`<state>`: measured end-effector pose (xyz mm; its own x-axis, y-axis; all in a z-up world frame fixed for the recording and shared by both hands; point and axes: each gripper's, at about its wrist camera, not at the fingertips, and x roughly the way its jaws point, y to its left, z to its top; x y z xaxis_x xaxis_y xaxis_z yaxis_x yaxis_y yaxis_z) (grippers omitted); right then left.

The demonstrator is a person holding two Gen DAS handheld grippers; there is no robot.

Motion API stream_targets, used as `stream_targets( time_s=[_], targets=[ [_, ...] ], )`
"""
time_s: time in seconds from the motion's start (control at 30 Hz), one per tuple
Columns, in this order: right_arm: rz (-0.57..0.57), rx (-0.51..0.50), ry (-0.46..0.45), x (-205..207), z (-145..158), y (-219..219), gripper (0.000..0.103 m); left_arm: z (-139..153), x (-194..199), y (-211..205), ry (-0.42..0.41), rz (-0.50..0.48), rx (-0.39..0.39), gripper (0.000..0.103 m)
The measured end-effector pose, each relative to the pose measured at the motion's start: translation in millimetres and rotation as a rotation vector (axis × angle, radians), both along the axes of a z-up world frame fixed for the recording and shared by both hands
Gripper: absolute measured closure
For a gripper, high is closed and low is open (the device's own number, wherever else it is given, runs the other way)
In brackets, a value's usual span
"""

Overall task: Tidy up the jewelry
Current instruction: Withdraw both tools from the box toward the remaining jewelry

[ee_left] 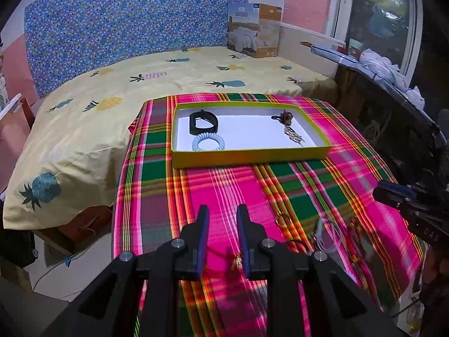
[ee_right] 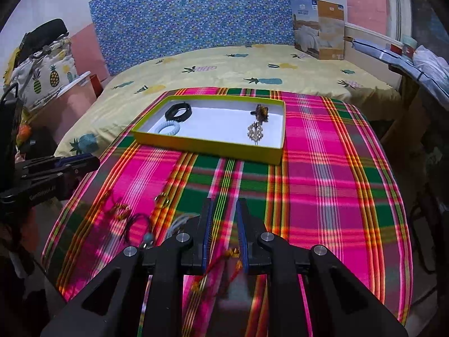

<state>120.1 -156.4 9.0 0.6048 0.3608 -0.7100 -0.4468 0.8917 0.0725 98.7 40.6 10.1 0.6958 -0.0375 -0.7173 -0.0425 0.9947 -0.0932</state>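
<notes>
A yellow-green tray point(ee_left: 249, 158) point(ee_right: 207, 146) sits at the far side of the plaid cloth. It holds a black band point(ee_left: 202, 122), a pale spiral hair tie point(ee_left: 209, 142), a brown clip point(ee_left: 284, 118) and a gold ornament point(ee_left: 293, 137). Loose pieces lie on the near cloth: a gold ring point(ee_left: 283, 219) point(ee_right: 162, 198), a white loop point(ee_left: 328, 236), a black cord point(ee_right: 137, 224) and a red cord point(ee_left: 355, 236) point(ee_right: 221, 266). My left gripper point(ee_left: 223, 216) point(ee_right: 95, 163) hovers open and empty. My right gripper point(ee_right: 225, 210) point(ee_left: 377, 193) hovers open over the red cord, with cloth showing between its fingers.
The plaid cloth point(ee_left: 219, 185) covers a small table against a bed with a pineapple sheet point(ee_left: 84, 129). A cardboard box point(ee_left: 255, 29) stands at the bed's far corner. A cluttered ledge point(ee_left: 378, 67) runs along the right, and the floor drops away on the left.
</notes>
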Motion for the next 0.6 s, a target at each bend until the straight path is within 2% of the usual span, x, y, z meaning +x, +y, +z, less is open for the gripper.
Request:
stream_targets(
  time_s=[0.33,0.6],
  targets=[
    [-0.004,0.014,-0.003,-32.5,0.4,-3.5,0.087,-5.0,-30.8,0.8,-0.005,0.008,-0.03,0.082],
    [-0.026,0.03,0.038,-37.3,-12.7,-12.5,0.086,-15.9,-38.9,2.9,0.016,0.018,-0.037,0.082]
  ],
)
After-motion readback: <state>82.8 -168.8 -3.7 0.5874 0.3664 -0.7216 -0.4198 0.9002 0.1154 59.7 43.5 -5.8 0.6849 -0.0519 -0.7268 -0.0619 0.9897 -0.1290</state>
